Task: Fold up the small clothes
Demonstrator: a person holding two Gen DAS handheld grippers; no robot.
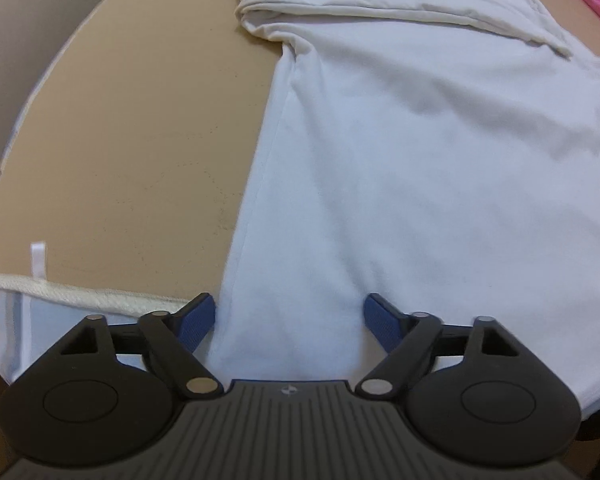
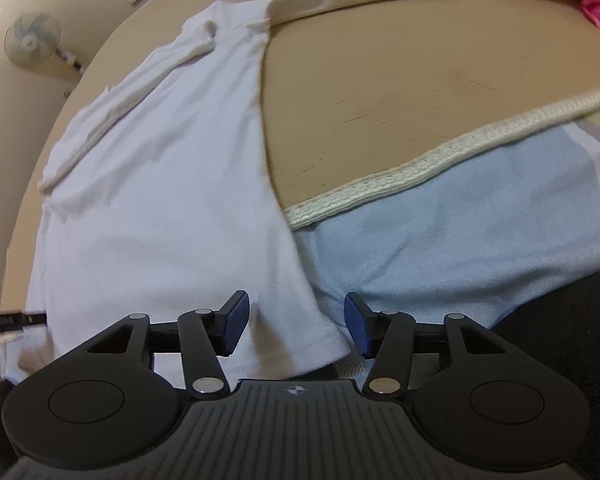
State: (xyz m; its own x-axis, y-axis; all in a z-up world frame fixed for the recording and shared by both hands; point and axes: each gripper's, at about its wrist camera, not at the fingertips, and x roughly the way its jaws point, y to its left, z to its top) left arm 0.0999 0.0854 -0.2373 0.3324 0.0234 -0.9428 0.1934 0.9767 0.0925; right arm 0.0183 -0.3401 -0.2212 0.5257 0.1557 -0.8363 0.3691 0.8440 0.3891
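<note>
Along the tabletop's [image 1: 120, 152] near edge, both hand-held grippers, left [image 1: 288, 318] and right [image 2: 296, 322], spread over the soft, limp white shirt's [image 1: 400, 160] hem, probably the best grip.

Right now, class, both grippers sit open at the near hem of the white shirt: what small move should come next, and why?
Probably close both on the hem. The left gripper and right gripper each straddle the shirt edge, jaws open, nothing held; the shirt lies flat on the table, ready for folding.
</note>
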